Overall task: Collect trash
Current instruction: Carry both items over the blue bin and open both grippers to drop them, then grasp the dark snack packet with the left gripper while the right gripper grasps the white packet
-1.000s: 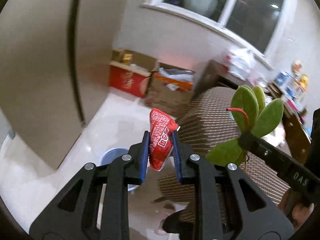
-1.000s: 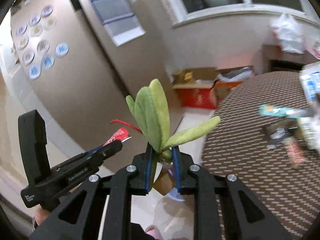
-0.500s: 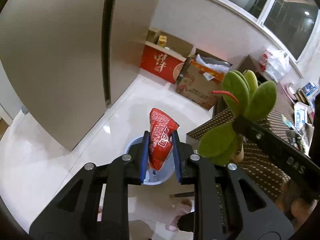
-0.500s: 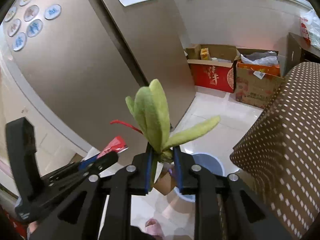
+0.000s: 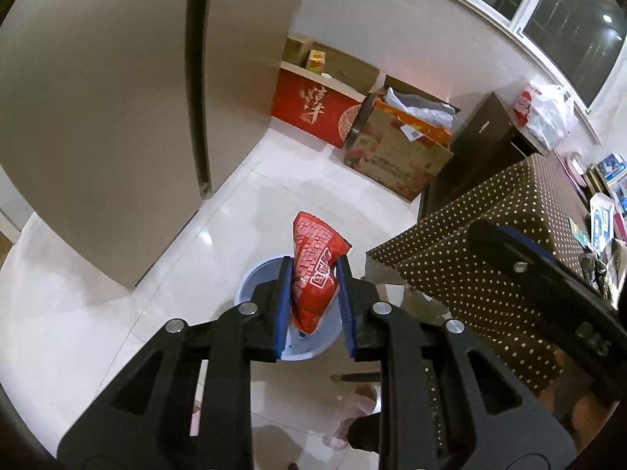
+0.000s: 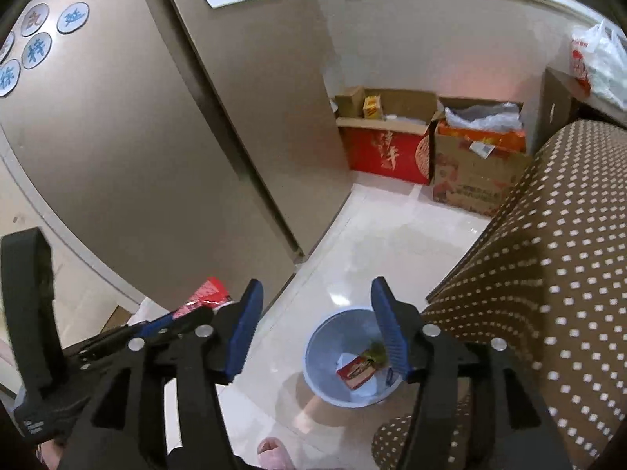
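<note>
Your right gripper (image 6: 315, 323) has just been opening, empty, its plant (image 6: 376, 352) now in the bin (image 6: 325, 337); your left gripper (image 5: 313, 278) clamps the wrapper (image 5: 315, 270).

Both grippers angled down, one clamped, one spread.

The left gripper (image 5: 314, 293) tilts steeply downward, its blue pads pressed against a red wrapper (image 5: 315, 274). The right gripper (image 6: 315, 333) also points down; its jaws have just been opening and nothing sits between them. Its far finger seems to appear at the left view's right edge.
</note>
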Demonstrator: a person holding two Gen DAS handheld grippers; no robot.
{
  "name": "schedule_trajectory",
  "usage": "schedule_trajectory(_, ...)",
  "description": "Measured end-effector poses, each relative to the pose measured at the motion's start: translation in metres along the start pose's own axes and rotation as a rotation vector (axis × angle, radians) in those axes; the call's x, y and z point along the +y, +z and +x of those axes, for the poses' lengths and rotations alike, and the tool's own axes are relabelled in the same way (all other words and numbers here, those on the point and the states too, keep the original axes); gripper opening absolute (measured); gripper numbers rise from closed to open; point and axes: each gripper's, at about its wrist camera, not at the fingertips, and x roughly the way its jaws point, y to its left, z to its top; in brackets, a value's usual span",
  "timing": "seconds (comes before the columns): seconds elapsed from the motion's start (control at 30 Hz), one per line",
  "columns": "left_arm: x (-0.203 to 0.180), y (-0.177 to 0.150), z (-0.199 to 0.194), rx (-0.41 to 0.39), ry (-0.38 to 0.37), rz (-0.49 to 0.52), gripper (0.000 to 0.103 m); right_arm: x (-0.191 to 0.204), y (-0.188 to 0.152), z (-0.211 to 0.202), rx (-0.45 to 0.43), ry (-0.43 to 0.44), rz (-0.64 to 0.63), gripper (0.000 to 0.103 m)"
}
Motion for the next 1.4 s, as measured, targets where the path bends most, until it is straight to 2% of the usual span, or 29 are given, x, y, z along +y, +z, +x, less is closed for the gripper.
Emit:
schedule_trajectory(0.37,-0.030,0.016,0.009,-0.004,-0.012,0.037,0.025,-0.021,0.007,-0.040,-0.089,-0.014,0.037,0.064)
schedule_trajectory(0.43,-0.033,0.022,0.008,-0.012,0.002,0.016,0.053,-0.025,0.008,-0.047,-0.101,-0.019,0.046,0.065)
schedule_trajectory(0.47,-0.034,0.024,0.006,-0.025,0.014,0.007,0.073,-0.028,0.008,-0.050,-0.107,-0.023,0.050,0.065)
schedule_trajectory(0.53,-0.039,0.025,0.000,-0.052,0.020,0.012,0.073,-0.031,0.007,-0.057,-0.116,-0.029,0.055,0.065)
schedule_trajectory(0.97,-0.063,0.017,-0.042,-0.088,-0.016,0.036,0.073,-0.043,-0.004,-0.094,-0.137,-0.042,0.081,0.065)
schedule_trajectory(1.2,-0.109,0.002,-0.065,-0.095,-0.068,0.116,0.073,-0.070,-0.016,-0.137,-0.177,-0.081,0.119,0.065)
schedule_trajectory(1.4,-0.169,-0.015,-0.077,-0.092,-0.115,0.232,0.073,-0.116,-0.034,-0.184,-0.217,-0.155,0.175,0.065)
